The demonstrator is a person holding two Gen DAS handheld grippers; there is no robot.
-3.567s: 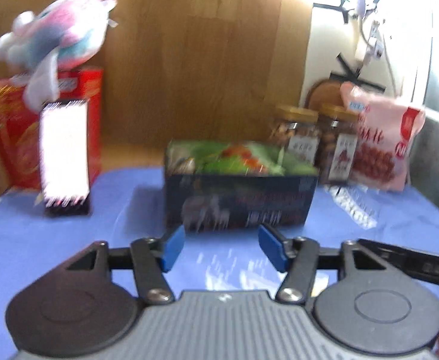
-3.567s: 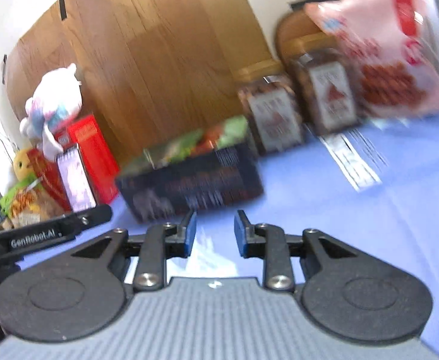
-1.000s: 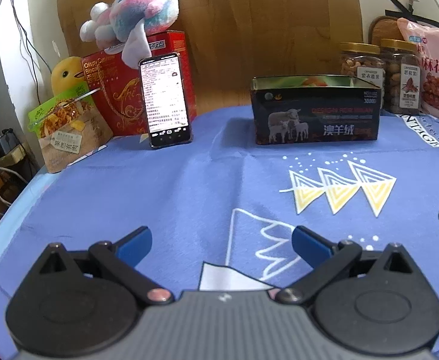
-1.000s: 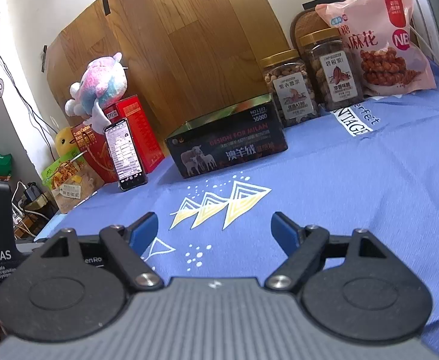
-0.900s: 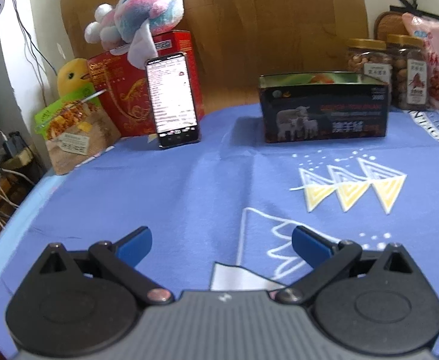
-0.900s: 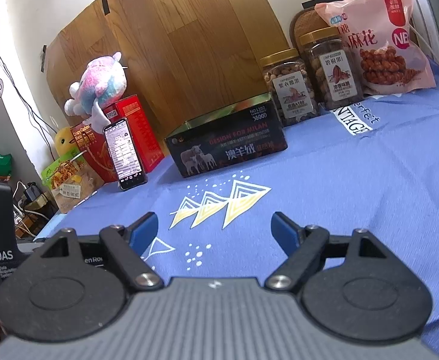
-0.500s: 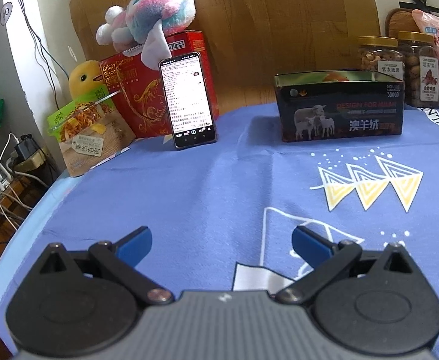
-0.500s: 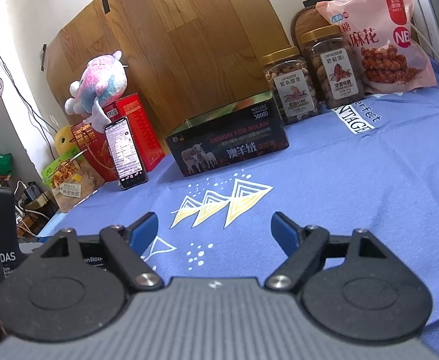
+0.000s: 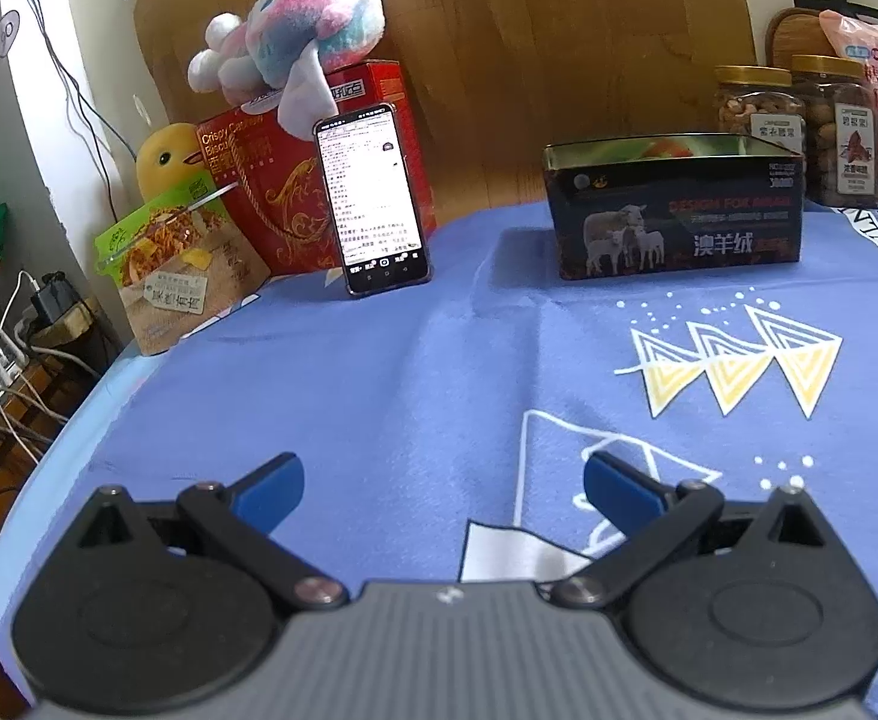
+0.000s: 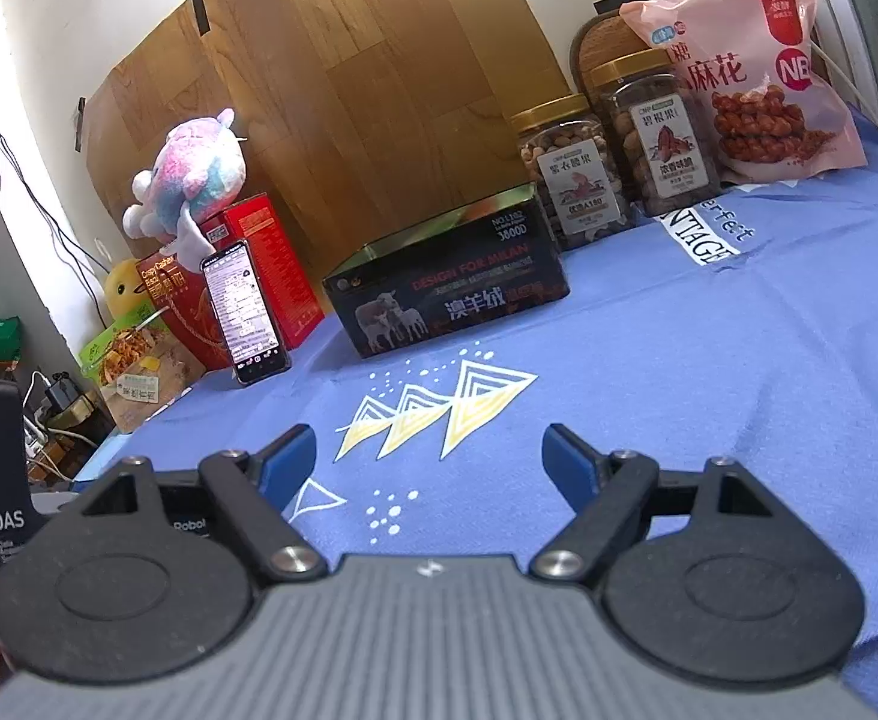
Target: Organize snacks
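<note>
Both tools idle & empty over the worktop, no snack in hand yet.
Blue printed cloth on worktop (image 9: 378, 372), wood panel behind w/ toys & phone. Dark tin (image 10: 448, 294) mid-back w/ packets inside; jars (image 10: 571, 168) & pink bag (image 10: 751, 66) to its right. Left tool (image 9: 442, 489) & right tool (image 10: 429, 465) spread wide. Next, prob: reach fwd to a loose snack.

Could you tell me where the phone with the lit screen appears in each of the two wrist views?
Left wrist view: the phone stands upper left of centre, leaning on the red box.
Right wrist view: the phone is at mid-left, leaning on the same red box.
Shared landmark: the dark tin with sheep stands to the phone's right in both views.
</note>
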